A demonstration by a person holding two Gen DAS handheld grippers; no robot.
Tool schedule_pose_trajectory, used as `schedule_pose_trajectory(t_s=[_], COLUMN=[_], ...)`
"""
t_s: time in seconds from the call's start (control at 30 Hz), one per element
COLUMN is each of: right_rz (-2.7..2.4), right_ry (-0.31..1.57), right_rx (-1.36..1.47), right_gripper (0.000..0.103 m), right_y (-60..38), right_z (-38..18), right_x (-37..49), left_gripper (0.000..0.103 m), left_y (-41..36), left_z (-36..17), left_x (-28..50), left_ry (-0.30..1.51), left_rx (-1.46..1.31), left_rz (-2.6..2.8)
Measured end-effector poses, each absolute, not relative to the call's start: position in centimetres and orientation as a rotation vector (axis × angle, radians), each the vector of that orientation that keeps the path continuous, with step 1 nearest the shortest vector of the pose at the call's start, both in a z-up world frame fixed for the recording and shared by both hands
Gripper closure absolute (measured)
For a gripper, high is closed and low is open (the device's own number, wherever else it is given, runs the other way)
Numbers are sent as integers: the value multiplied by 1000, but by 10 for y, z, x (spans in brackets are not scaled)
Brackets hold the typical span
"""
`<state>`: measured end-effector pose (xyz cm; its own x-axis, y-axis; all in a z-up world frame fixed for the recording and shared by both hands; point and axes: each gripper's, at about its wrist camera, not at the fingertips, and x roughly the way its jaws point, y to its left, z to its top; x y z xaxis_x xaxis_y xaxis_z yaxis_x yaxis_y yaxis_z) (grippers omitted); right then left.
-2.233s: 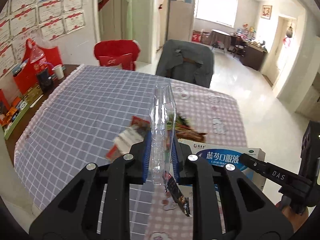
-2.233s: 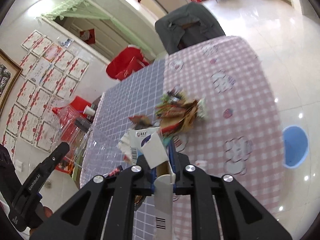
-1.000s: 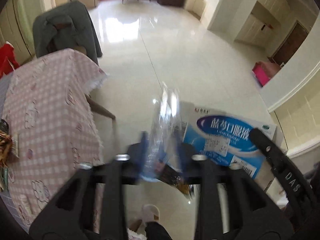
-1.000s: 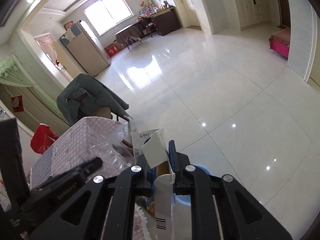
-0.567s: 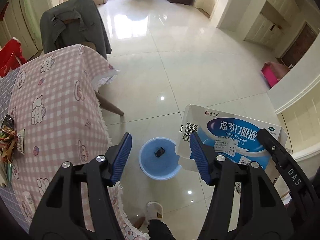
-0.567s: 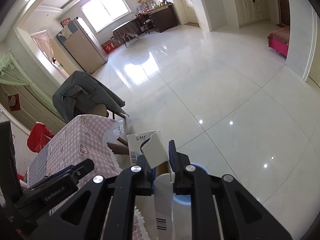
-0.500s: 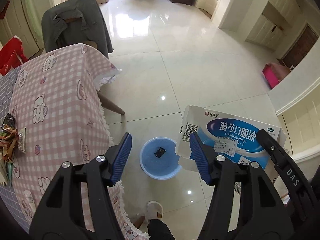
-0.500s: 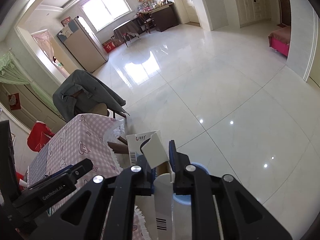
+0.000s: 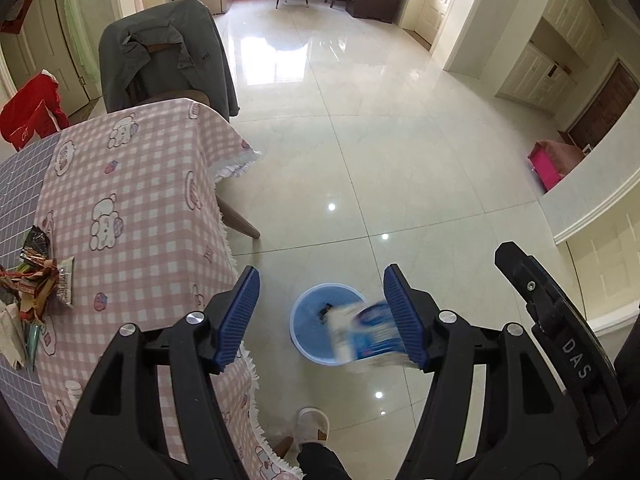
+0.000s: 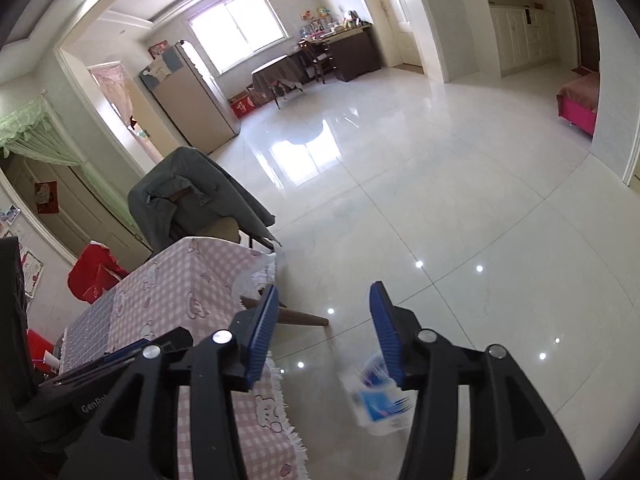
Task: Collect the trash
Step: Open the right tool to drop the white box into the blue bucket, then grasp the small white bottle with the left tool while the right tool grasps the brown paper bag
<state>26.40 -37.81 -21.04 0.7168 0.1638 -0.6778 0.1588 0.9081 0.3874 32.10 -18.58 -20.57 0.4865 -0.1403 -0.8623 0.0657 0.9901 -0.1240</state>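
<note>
Both grippers are hanging over the tiled floor beside the tabletop (image 9: 132,184), fingers spread apart and gripping nothing. Between the left gripper (image 9: 322,320) fingers, a blurred blue-and-white medicine box (image 9: 366,334) is showing in mid-air over the rim of the blue bin (image 9: 306,332) on the floor. The right gripper (image 10: 324,328) is seeing the same box (image 10: 376,404) as a blur below it. Snack wrappers (image 9: 36,276) are lying on the tabletop's far left side
</note>
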Motion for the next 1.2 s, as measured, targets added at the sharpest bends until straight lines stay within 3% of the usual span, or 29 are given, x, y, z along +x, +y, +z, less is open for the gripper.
schedule_pose_trajectory(t_s=[0.43, 0.73, 1.2], right_rz=[106, 299, 452], right_ry=[776, 817, 947], right_rx=[414, 356, 209], right_gripper=[52, 51, 50], right_y=[-318, -207, -66], right_z=[-175, -163, -203], right_x=[250, 233, 201], left_gripper=[36, 35, 34], left_y=[-123, -27, 103], left_z=[-177, -173, -238], left_x=[286, 239, 177], left_ry=[998, 995, 1113], left_rx=[-112, -164, -234], left_rz=[-48, 100, 239])
